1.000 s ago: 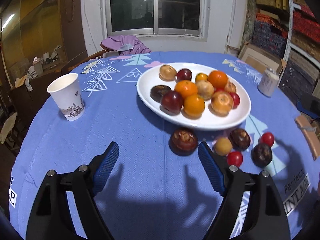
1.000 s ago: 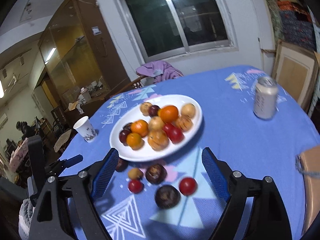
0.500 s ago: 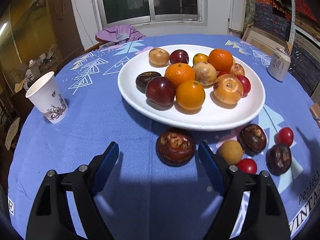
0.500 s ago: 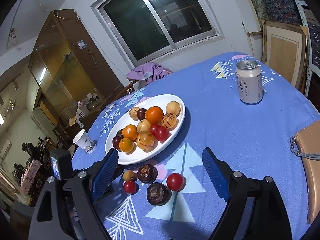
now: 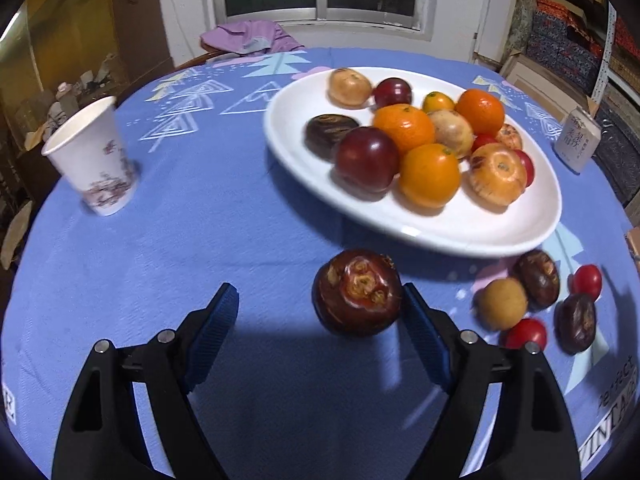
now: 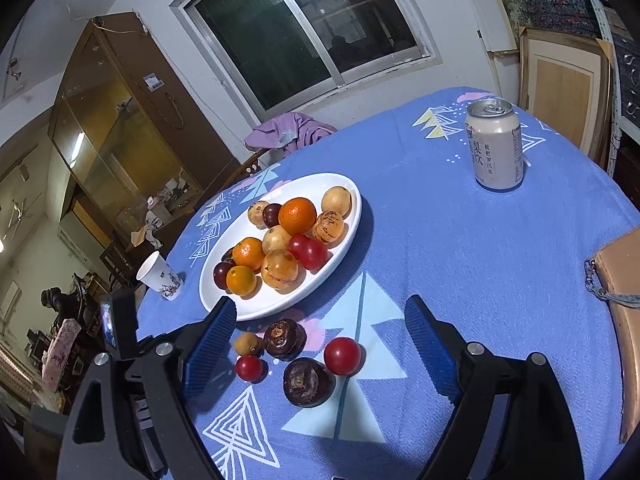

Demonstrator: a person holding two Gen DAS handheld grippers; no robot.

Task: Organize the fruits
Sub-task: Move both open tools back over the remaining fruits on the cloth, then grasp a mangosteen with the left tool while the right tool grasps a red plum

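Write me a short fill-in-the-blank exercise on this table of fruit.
1. The loose dark brown fruit lies between the open jaws of the ____ hand-held gripper.
2. Most of the fruit sits on a white ____.
3. The drink can stands ____ on the blue tablecloth.
4. Two small ____ tomatoes lie loose near the plate.

Missing words: left; plate; upright; red

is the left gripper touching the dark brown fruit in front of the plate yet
Cannot tell. In the left wrist view the dark brown fruit sits between the open fingers, its edge meeting the right-hand one, with no clear gap or press.
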